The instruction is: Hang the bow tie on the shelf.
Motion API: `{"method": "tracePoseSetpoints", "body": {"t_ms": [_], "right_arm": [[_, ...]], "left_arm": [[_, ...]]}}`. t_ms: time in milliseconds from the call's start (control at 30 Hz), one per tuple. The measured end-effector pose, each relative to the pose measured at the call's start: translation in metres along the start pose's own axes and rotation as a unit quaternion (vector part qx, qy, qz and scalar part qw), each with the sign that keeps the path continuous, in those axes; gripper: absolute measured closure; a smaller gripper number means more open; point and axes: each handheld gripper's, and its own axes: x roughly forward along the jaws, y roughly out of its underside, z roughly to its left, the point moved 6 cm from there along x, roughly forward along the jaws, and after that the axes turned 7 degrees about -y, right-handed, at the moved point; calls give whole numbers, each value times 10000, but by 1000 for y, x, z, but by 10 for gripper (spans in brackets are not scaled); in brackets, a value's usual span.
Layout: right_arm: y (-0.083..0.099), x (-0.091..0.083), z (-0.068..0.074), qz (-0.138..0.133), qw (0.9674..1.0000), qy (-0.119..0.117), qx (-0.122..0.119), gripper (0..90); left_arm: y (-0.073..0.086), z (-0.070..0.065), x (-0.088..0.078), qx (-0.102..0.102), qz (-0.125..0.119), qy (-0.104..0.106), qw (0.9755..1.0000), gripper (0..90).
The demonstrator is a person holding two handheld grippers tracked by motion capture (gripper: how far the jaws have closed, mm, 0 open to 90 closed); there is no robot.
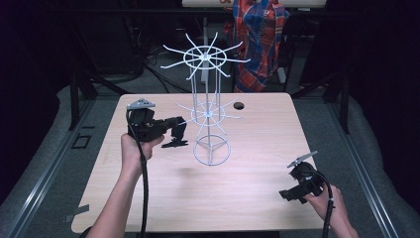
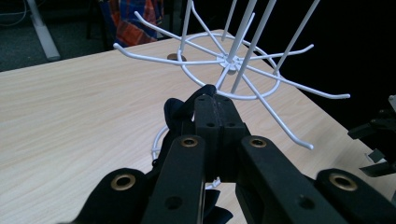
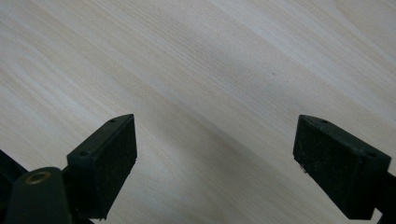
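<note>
We note a pale wood table (image 1: 247,188) with a white wire rack (image 1: 208,111) standing near its middle: a ring base, upright rods, and two tiers of hooked spokes, one low and one at the top. Nothing hangs on any spoke that we can see, and the rack holds nothing. The left gripper (image 1: 177,130) sits at the table's left, held in a hand (image 1: 134,148), just beside the rack's lower tier. In the left gripper view its fingers (image 2: 215,122) are pressed together, and a piece of black fabric (image 2: 180,114) bunches at and below them; we read it as pinched there, with a tip of it poking out at the top close to the lower ring. A dark shape (image 1: 174,144) lies on the table under that gripper in the high view; we cannot tell whether it is fabric or shadow. The right gripper (image 1: 291,194) rests low at the table's near right corner, well apart from the rack. In its own view the fingers (image 3: 105,163) are spread wide over bare wood, holding nothing. Beyond the far edge we see a plaid cloth (image 1: 258,39) draped over something, and a round hole (image 1: 239,105) in the tabletop.
</note>
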Motion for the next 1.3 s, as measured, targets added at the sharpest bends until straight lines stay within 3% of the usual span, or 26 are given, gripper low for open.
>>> {"method": "tracePoseSetpoints", "body": {"t_ms": [600, 1300], "right_arm": [[0, 0, 0, -19, 10000, -11, -20, 132], [0, 0, 0, -27, 10000, 0, -23, 133]], "left_arm": [[-4, -11, 21, 104, 164, 15, 9998, 900], [-8, -12, 34, 218, 314, -89, 9992, 900]]}}
